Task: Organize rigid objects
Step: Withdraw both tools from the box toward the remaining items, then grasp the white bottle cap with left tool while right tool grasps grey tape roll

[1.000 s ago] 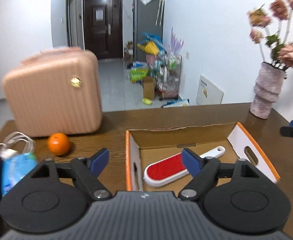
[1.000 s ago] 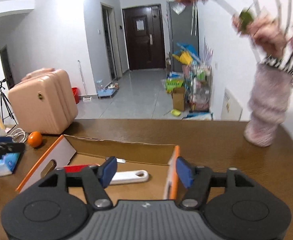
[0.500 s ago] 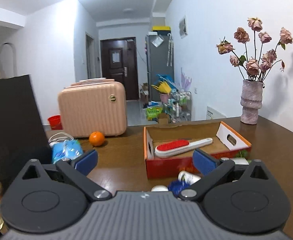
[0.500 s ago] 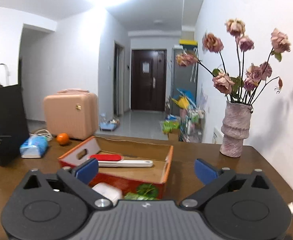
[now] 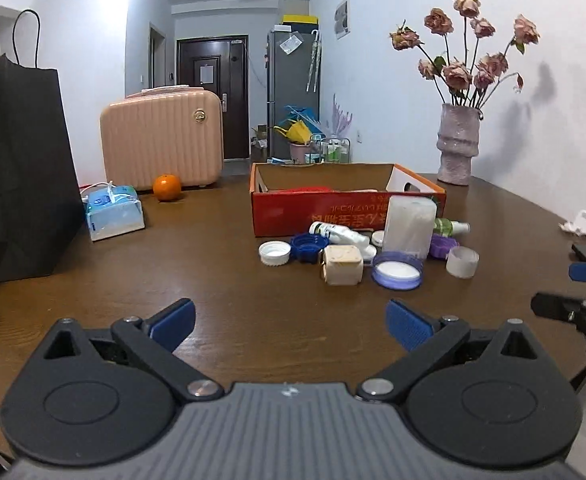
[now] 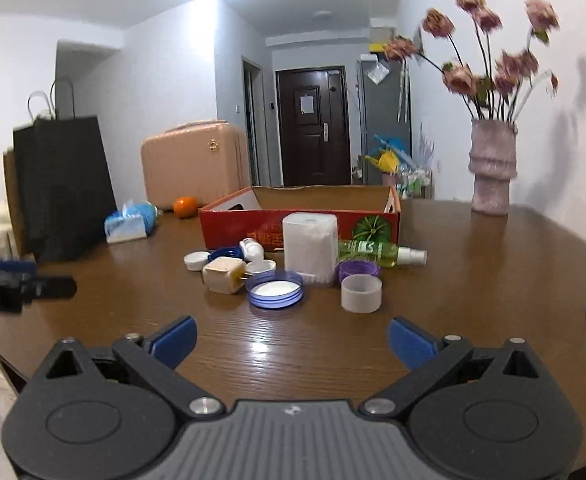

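Note:
A red cardboard box point(image 5: 317, 210) point(image 6: 233, 224) stands mid-table with a red lint brush point(image 5: 305, 189) inside. In front of it lie small rigid items: a white cylinder container point(image 5: 409, 224) point(image 6: 310, 252), a blue-rimmed lid point(image 5: 397, 270) point(image 6: 275, 290), a beige plug cube point(image 5: 341, 265) point(image 6: 223, 274), a green spray bottle point(image 6: 377, 249), white cap point(image 5: 274, 253), blue cap point(image 5: 308, 246), grey cap point(image 6: 361, 293), purple cap point(image 6: 356, 269). My left gripper point(image 5: 291, 326) is open and empty, well short of the pile. My right gripper point(image 6: 292, 342) is open and empty, also short of it.
A black paper bag point(image 5: 13, 168) stands at the left, with a tissue pack point(image 5: 113, 216), an orange point(image 5: 167, 187) and a pink case point(image 5: 161, 140) behind. A vase of dried roses point(image 5: 457, 144) stands far right. Crumpled tissue point(image 5: 577, 224) lies near the right edge.
Both grippers have pulled back and down from over the box to low above the near table. The lint brush stays in the box. Both stay open.

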`<state>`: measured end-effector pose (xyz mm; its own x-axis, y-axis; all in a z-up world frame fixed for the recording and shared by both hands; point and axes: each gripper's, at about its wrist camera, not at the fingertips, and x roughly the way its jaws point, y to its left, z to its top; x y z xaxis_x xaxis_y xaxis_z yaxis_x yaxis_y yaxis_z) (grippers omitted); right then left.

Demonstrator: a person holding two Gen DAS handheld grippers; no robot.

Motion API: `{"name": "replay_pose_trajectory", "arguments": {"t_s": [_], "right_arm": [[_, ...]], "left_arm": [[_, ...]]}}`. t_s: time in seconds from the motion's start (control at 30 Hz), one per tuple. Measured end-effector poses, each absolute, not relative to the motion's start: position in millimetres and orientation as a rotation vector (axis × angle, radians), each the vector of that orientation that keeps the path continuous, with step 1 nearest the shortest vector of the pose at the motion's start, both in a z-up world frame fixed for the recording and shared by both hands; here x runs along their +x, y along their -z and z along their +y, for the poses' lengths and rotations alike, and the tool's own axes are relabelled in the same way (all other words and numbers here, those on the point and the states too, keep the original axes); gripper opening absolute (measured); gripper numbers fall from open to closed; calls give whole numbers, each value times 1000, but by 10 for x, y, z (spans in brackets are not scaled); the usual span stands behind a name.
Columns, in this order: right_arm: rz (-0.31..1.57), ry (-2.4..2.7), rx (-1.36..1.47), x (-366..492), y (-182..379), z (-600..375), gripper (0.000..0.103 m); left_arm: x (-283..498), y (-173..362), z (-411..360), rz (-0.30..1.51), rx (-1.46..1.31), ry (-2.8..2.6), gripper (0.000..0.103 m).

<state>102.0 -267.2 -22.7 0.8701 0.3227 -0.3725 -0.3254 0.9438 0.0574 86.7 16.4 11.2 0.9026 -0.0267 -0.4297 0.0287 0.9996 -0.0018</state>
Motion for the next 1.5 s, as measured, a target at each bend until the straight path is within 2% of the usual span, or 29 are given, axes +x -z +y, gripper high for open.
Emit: {"name": "replay_pose_trajectory", "arguments": {"t_s": [0.27, 0.43, 0.5, 0.57, 0.63, 0.77, 1.0, 1.1, 1.13, 1.17, 1.2, 1.3, 1.5], "right_arm": [[461, -304, 2, 1329, 324, -2728, 96], [525, -317, 13, 1703, 385, -2698, 85], [540, -360, 31, 1857, 392, -2644, 85], [564, -409, 46, 2013, 401, -2549, 85], [574, -447, 22, 2173, 403, -2399, 84], [557, -472, -74, 2440, 372, -2108, 77], [523, -329, -111, 2582, 392, -2326, 77], [565, -272, -85, 2659, 489, -2490, 77], [584, -259, -79, 2699, 527, -2530, 77], [599, -247, -75, 2739, 564, -2561, 77], [611, -237, -68, 2769, 595, -2589, 74], [632, -243, -35, 2810, 632, -2639, 43], [609, -271, -20, 2648, 553, -2629, 42]], "left_arm": [[1344, 55, 44, 513, 2, 58, 103], [1804, 109, 83, 519, 24, 48, 102], [2022, 149, 147, 528, 63, 29, 95], [2293, 182, 235, 556, 102, 13, 82], [2569, 233, 326, 596, 107, 23, 75], [2987, 356, 426, 644, 105, 76, 73], [3286, 571, 475, 695, 88, 144, 69], [3332, 596, 480, 687, 78, 172, 54], [3343, 592, 473, 684, 78, 177, 44], [3342, 586, 464, 680, 83, 183, 41], [3335, 580, 456, 681, 87, 182, 41], [3289, 544, 445, 678, 91, 167, 41], [2942, 367, 478, 643, 7, 106, 41]]}}
